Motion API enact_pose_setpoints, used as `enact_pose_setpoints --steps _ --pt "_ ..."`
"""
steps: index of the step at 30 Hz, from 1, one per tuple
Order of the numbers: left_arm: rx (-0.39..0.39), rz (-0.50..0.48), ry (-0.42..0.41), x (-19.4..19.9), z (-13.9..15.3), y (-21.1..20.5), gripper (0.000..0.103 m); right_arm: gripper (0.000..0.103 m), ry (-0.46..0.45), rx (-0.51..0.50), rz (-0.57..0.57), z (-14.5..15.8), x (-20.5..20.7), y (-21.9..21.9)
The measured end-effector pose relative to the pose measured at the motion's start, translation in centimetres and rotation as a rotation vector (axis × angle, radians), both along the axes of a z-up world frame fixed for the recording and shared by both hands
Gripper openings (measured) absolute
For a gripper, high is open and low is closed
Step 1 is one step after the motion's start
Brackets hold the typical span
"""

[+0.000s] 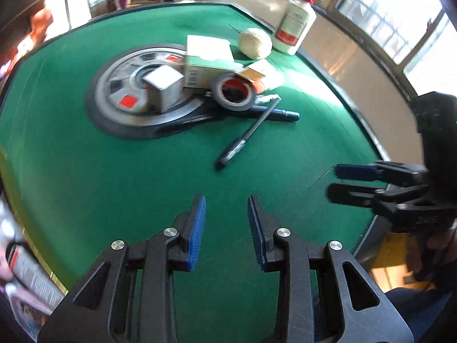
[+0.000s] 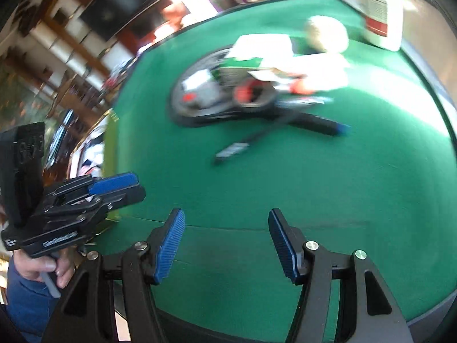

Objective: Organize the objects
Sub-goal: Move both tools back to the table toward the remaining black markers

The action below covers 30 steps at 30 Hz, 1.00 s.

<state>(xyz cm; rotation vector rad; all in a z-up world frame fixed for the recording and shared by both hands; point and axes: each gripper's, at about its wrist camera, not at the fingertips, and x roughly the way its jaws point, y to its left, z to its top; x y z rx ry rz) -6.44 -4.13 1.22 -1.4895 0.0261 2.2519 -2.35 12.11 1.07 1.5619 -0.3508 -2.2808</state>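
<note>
Above frame centre on the green table (image 1: pixel 114 177), the pen (image 1: pixel 248 135) lies against a marker (image 1: pixel 281 113) and tape (image 1: pixel 235 91), so the empty left tongs (image 1: pixel 226 224), narrowly parted, or right tongs (image 2: pixel 227 243), wide, might nudge that pile.

Green felt table (image 1: pixel 114 188), pen (image 1: pixel 248 134), tape roll (image 1: pixel 234 91), boxes, twine ball (image 1: pixel 255 43), bottle (image 1: pixel 295 25)

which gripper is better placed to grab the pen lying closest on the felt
Left, probably. The pen lies nearly straight ahead of the open left gripper. The right gripper, also open, sees it ahead too, but blurred and slightly off to the side.
</note>
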Motion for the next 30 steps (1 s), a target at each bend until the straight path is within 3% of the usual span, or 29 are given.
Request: enact_pose_setpoints --steps 7,13,16,17,22,30 --pt "-0.166 -0.087 0.017 -4.3 -2.7 6.0 0.028 0.061 -0.003 -0.015 -0.071 -0.3 0.0 7.1" --pt "-0.204 -0.082 -0.03 -7.4 -5.2 7.6 0.028 0.061 -0.004 -0.013 -0.09 -0.8 -0.5 10.6" --pt "-0.193 -0.036 -0.032 -8.1 -5.6 7.8 0.014 0.061 -0.006 -0.017 -0.089 -1.1 -0.9 11.3" --pt "-0.187 -0.022 -0.038 -8.1 -5.6 7.9 0.014 0.061 -0.008 -0.019 -0.086 -1.2 -1.2 11.3" --pt "-0.163 0.064 -0.061 -5.3 -5.7 6.5 0.012 0.061 0.008 0.006 0.0 -1.4 -3.1 9.3" --pt "-0.095 0.26 -0.106 4.1 -5.6 -0.2 0.009 0.061 0.122 0.211 0.315 -1.8 -7.8 2.2"
